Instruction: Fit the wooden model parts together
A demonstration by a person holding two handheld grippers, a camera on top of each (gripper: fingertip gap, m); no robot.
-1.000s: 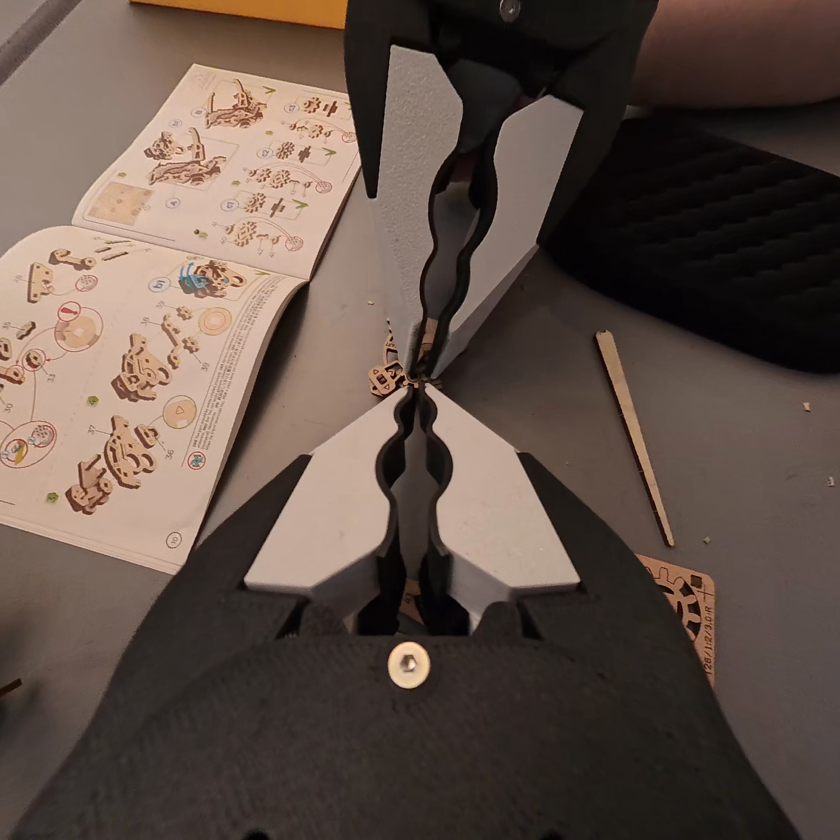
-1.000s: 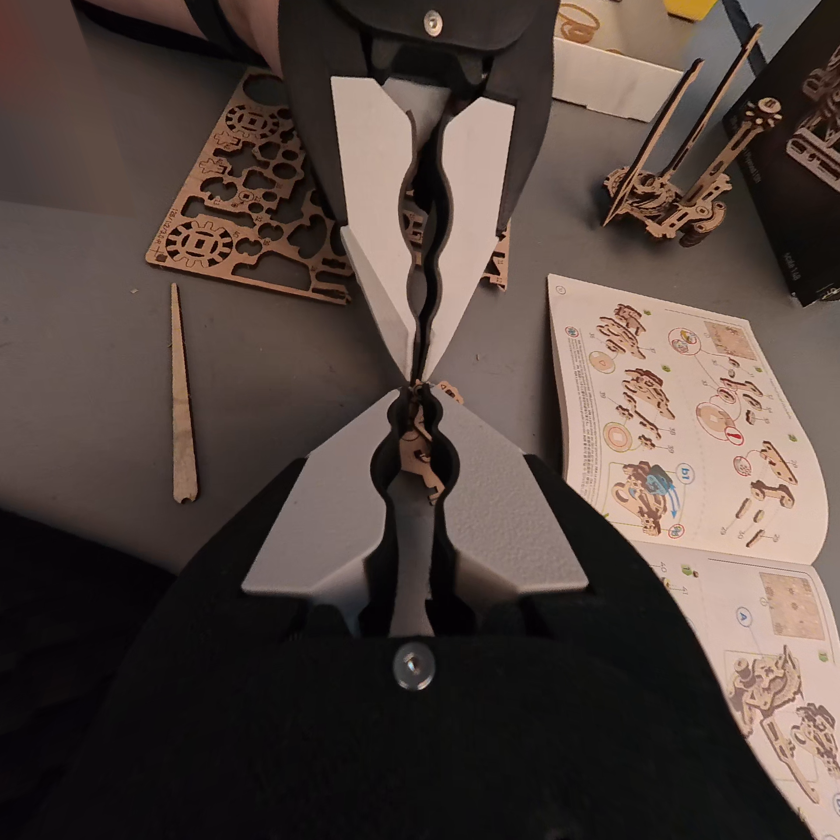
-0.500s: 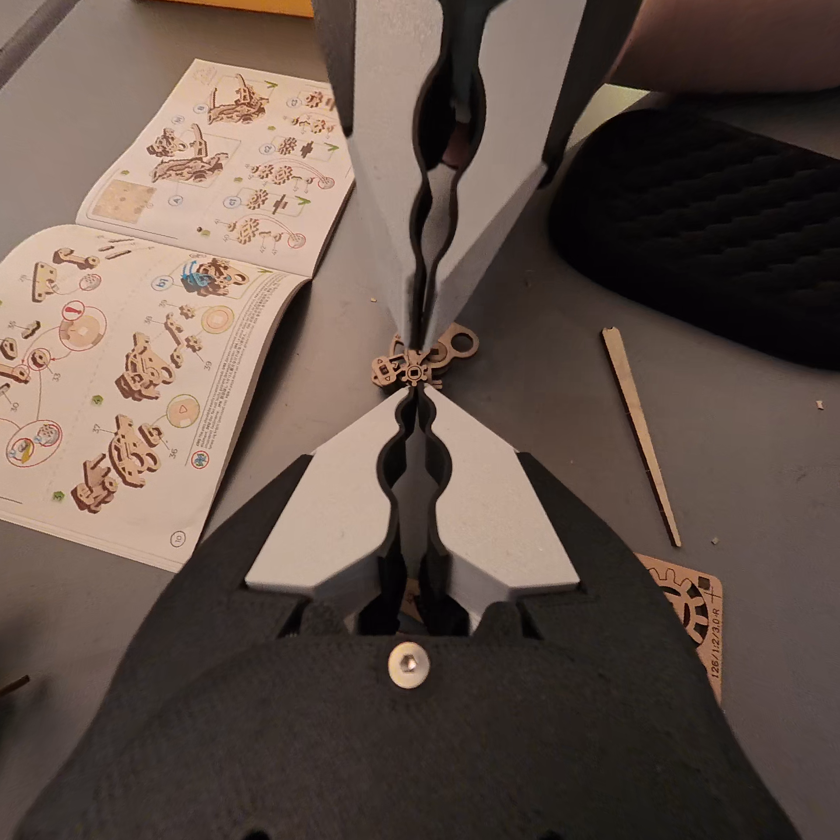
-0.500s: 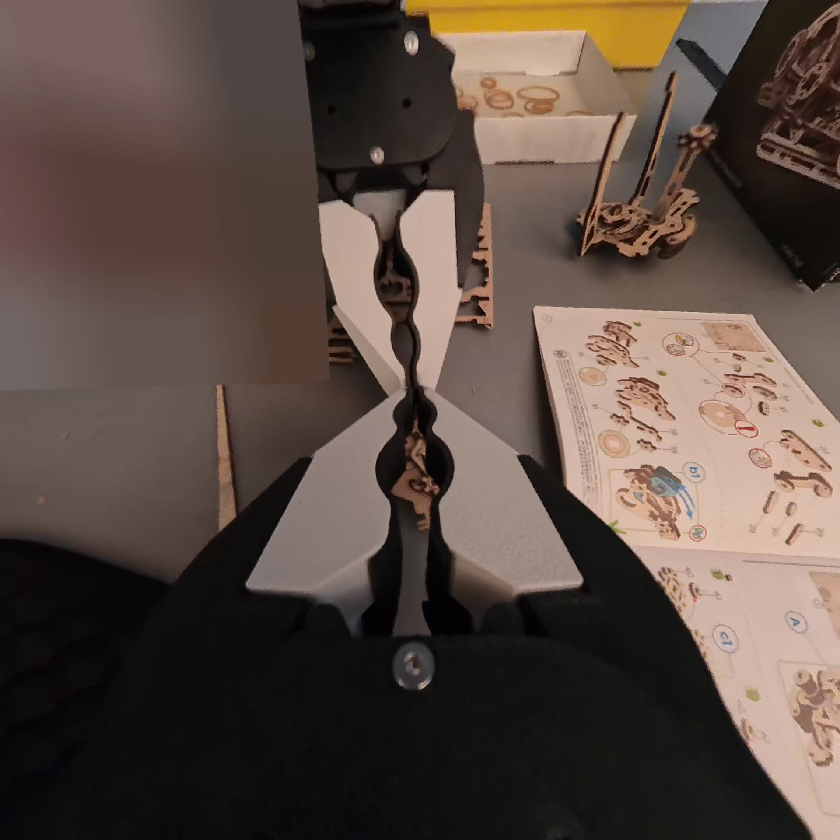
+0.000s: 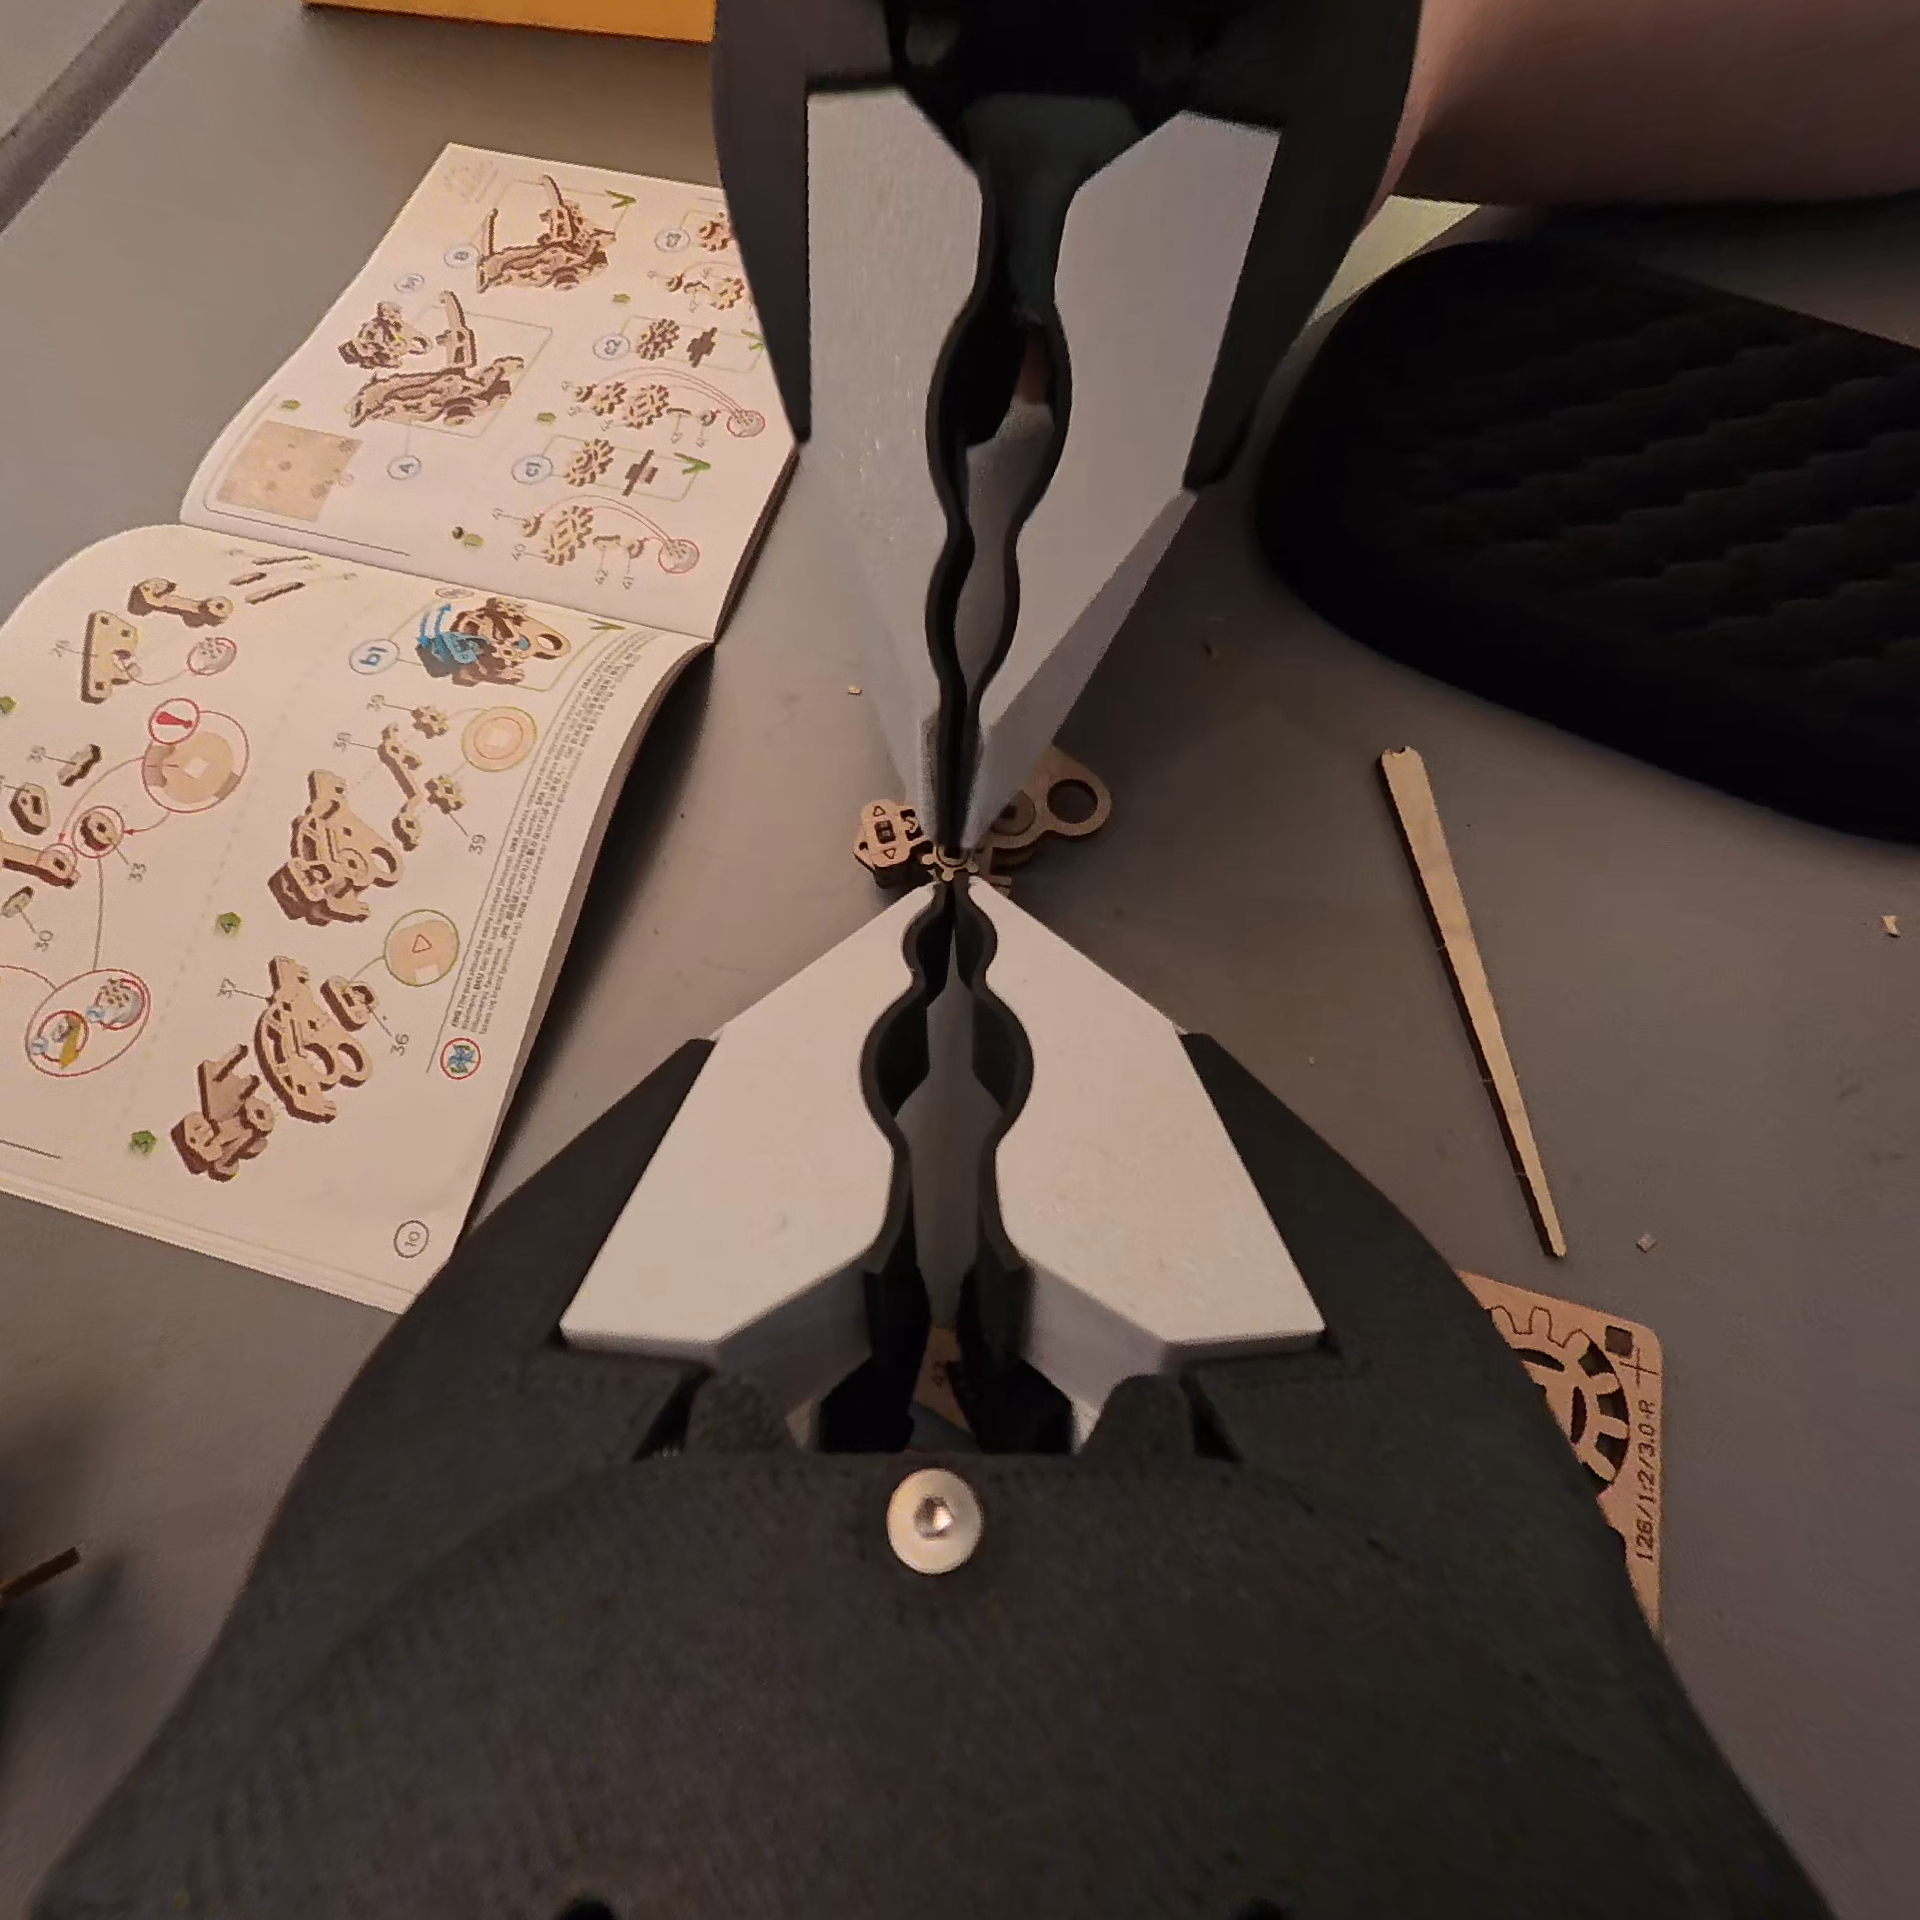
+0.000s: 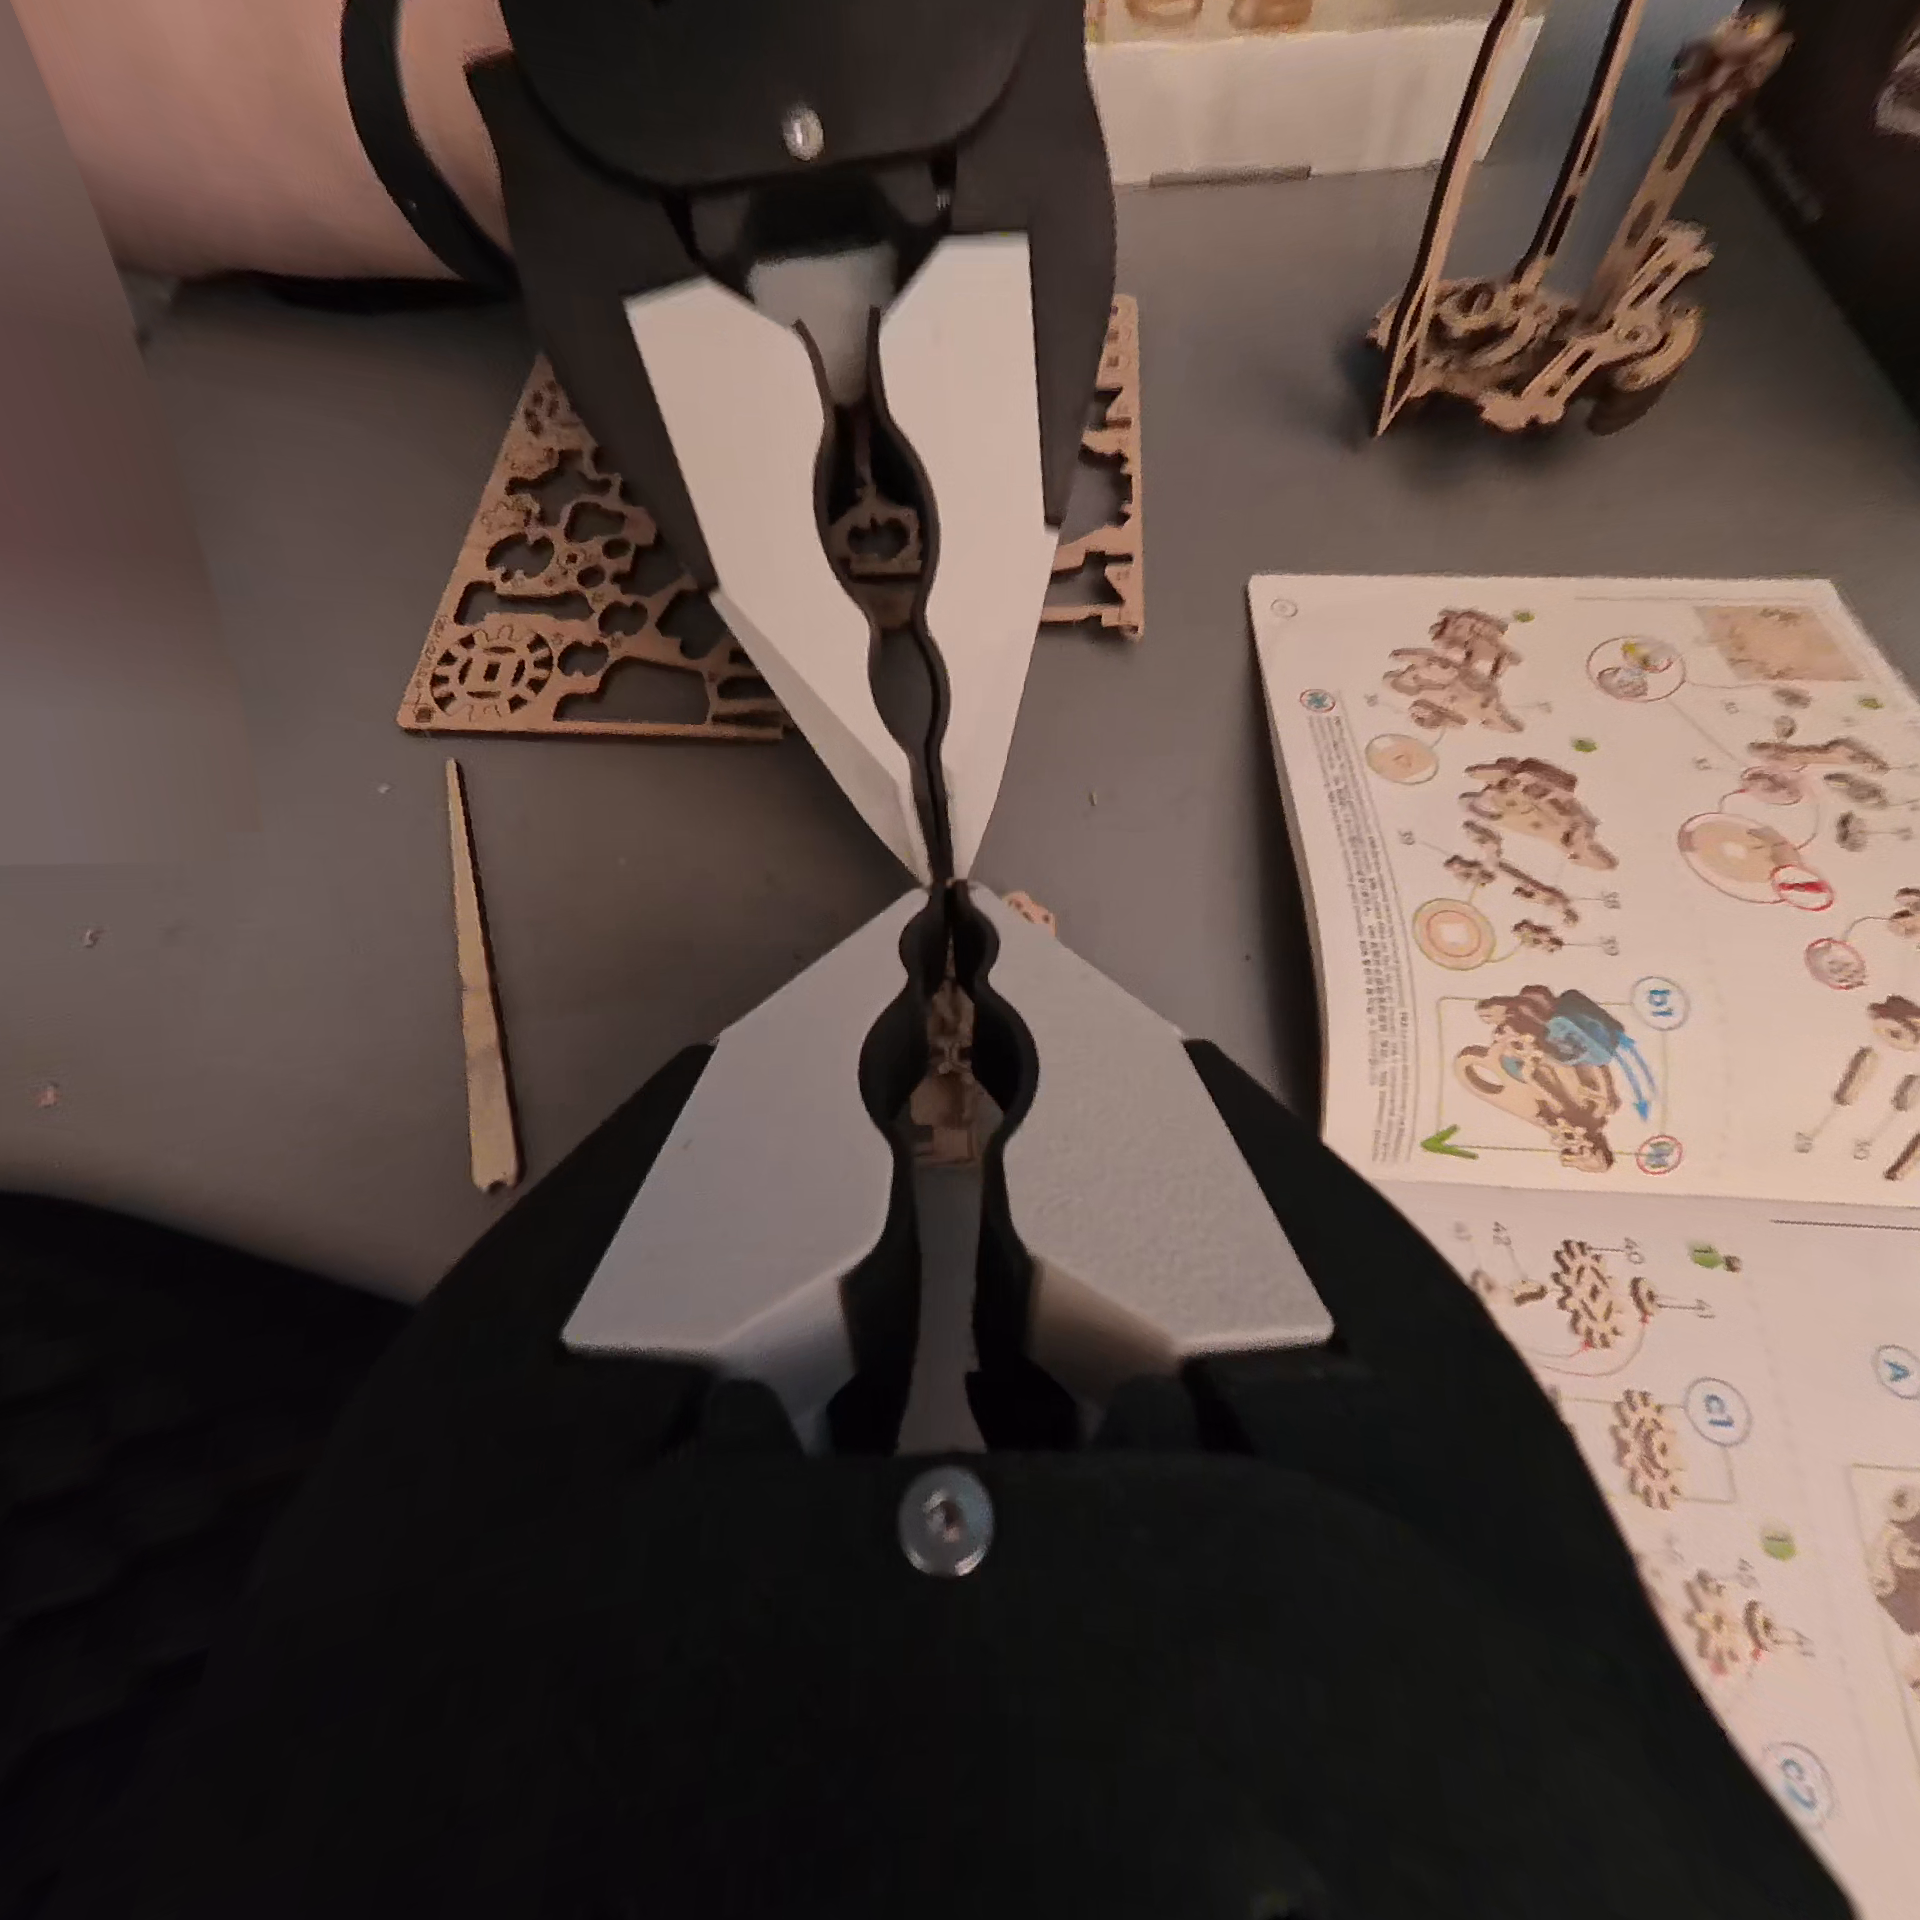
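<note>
Centrally, a small wooden model assembly (image 5: 982, 831) is held above the grey tabletop (image 5: 1195, 1039), at the point where the two grippers meet tip to tip. Its long axis runs crosswise to the line of the grippers: one end with a rounded lobe (image 5: 885, 831) points toward the instruction booklet (image 5: 343, 748), the other end with a ringed eyelet (image 5: 1070, 802) points toward the black padded mat (image 5: 1621, 540). The right gripper (image 5: 951, 831), entering from the far side of the assembly, has its jaws clenched on the assembly. The left gripper (image 5: 948, 902), on the near side, has its jaws pressed together at the tip, which touches a small cog-shaped hub (image 5: 950, 862) on the assembly; whether they grasp a part there cannot be told. In the right wrist view, wooden parts (image 6: 943, 1081) show within the gap of the right gripper (image 6: 951, 904), and the left gripper (image 6: 940, 852) meets it tip to tip. A tapered wooden stick (image 5: 1470, 997) lies on the mat side of the assembly, well apart. A punched-out parts sheet (image 6: 582, 644) lies beyond the left gripper, and a standing wooden model (image 6: 1538, 312) stands farther off, behind the booklet (image 6: 1579, 883). Compared with half a second earlier, the assembly keeps its crosswise lie, while the right gripper has drawn back slightly so that more of its black body shows.
</note>
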